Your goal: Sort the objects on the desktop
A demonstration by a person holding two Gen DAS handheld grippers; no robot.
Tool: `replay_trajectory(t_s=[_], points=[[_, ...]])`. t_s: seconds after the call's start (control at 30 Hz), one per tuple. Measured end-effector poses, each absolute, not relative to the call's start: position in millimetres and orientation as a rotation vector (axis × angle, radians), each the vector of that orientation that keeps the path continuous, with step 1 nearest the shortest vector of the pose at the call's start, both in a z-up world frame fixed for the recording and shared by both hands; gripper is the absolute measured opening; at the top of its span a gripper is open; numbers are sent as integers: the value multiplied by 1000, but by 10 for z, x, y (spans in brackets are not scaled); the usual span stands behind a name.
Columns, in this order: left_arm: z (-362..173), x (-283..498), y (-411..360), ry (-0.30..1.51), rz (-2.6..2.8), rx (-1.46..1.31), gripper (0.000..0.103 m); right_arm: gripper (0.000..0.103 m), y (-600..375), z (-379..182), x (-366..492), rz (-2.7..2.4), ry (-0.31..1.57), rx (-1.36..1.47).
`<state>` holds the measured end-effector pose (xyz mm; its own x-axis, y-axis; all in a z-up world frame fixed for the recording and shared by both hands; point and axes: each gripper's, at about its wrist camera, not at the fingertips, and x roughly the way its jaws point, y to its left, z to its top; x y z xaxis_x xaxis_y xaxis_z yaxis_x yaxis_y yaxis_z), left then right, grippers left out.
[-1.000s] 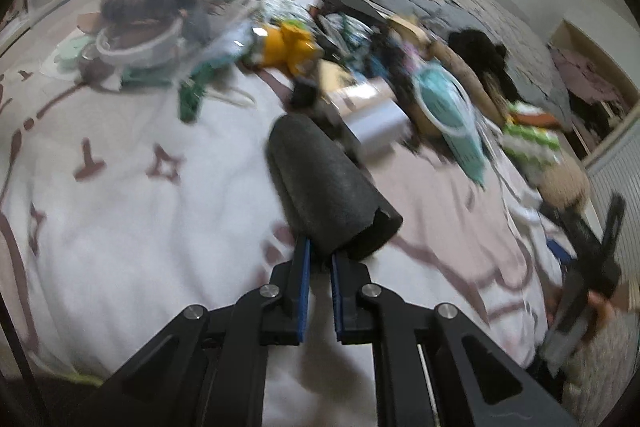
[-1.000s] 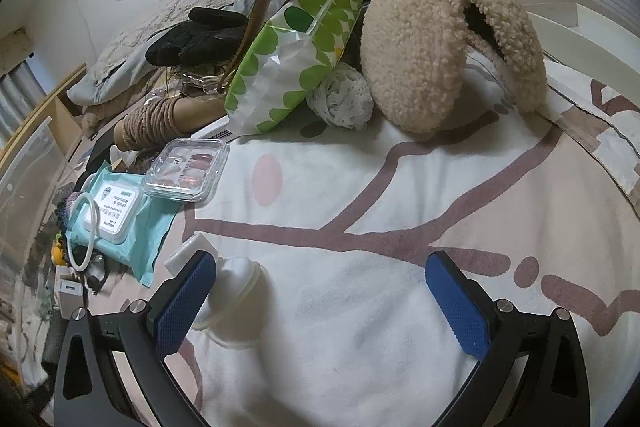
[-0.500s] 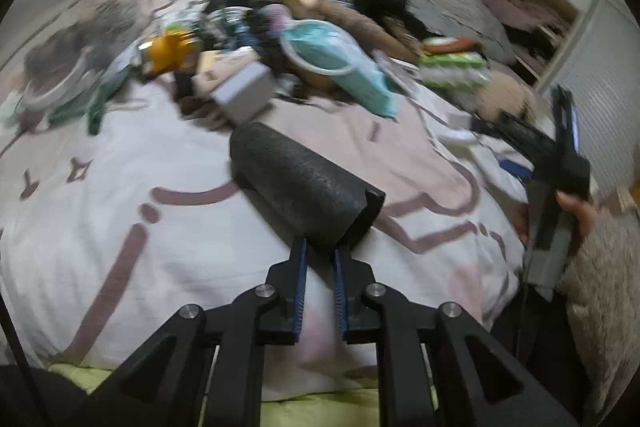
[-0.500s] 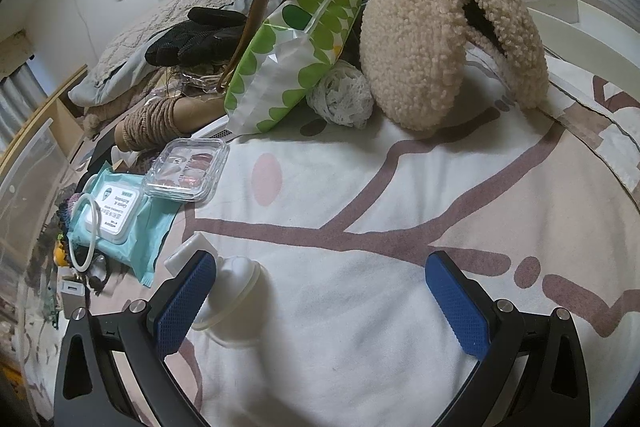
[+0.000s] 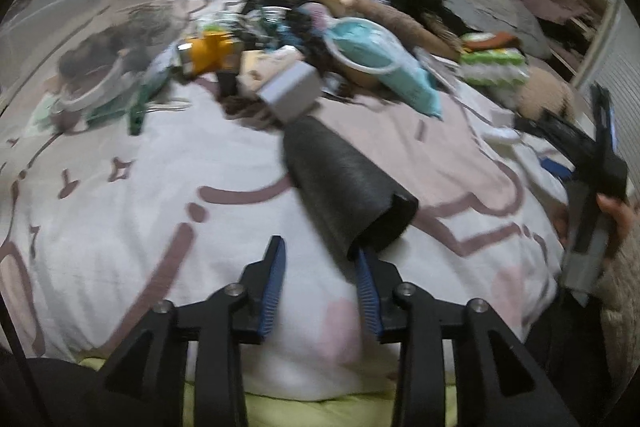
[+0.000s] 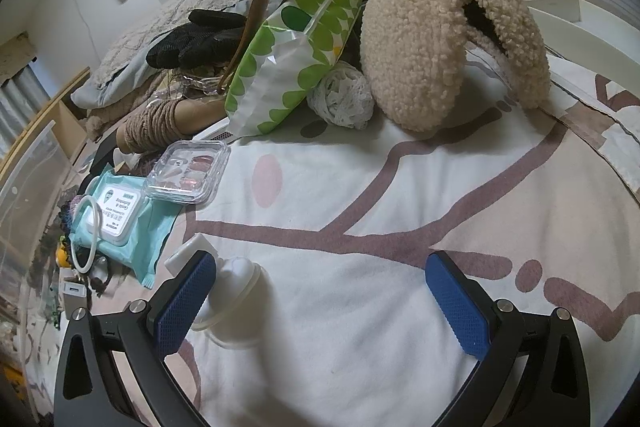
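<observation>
the left gripper (image 5: 320,267) has just been opening, jaws parted; the dark foam roller (image 5: 340,187) lies beyond its right pad. the right gripper (image 6: 320,303) is held wide open on nothing.

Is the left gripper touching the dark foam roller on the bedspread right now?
Cannot tell. In the left wrist view the left gripper has just been opening; the dark foam roller overlaps its right pad, with the left pad clear.

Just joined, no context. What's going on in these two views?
A person is sorting clutter on a bedspread with handheld tongs in each hand. The left tongs have just been opening, and the dark foam roller lies at the tip of one pad, no longer pinched. The right tongs hang open above the bed beside a small white bottle, holding nothing.
</observation>
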<state>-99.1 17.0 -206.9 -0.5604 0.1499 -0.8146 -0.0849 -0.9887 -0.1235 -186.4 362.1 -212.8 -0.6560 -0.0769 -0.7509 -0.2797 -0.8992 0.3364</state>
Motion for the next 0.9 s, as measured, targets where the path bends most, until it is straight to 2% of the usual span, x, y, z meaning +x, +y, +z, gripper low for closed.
replay_trajectory(t_s=[0.2, 0.4, 0.47, 0.5, 0.57, 0.67, 0.73, 0.9], points=[[-2021, -1021, 89, -134, 2720, -1351, 45, 103, 3629, -2126, -1904, 2674, 659, -1273], [-2040, -1045, 175, -40, 2741, -1337, 47, 103, 3777, -2070, -1854, 2675, 792, -1235], [-2083, -1071, 156, -22, 2757, -1380, 50, 103, 3797, -2063, -1860, 2652, 756, -1225], [-2090, -1075, 138, -25, 2770, -1393, 54, 103, 3790, -2066, -1872, 2644, 733, -1232], [-2092, -1088, 96, -25, 2814, -1407, 55, 103, 3734, -2080, -1906, 2635, 658, -1264], [-2087, -1093, 1, -67, 2853, -1414, 55, 103, 3550, -2112, -1966, 2605, 448, -1331], [-2098, -1106, -45, -112, 2843, -1418, 56, 103, 3488, -2103, -1963, 2599, 390, -1338], [-2116, -1112, -24, -127, 2818, -1423, 57, 103, 3661, -1957, -1812, 2693, 626, -1220]])
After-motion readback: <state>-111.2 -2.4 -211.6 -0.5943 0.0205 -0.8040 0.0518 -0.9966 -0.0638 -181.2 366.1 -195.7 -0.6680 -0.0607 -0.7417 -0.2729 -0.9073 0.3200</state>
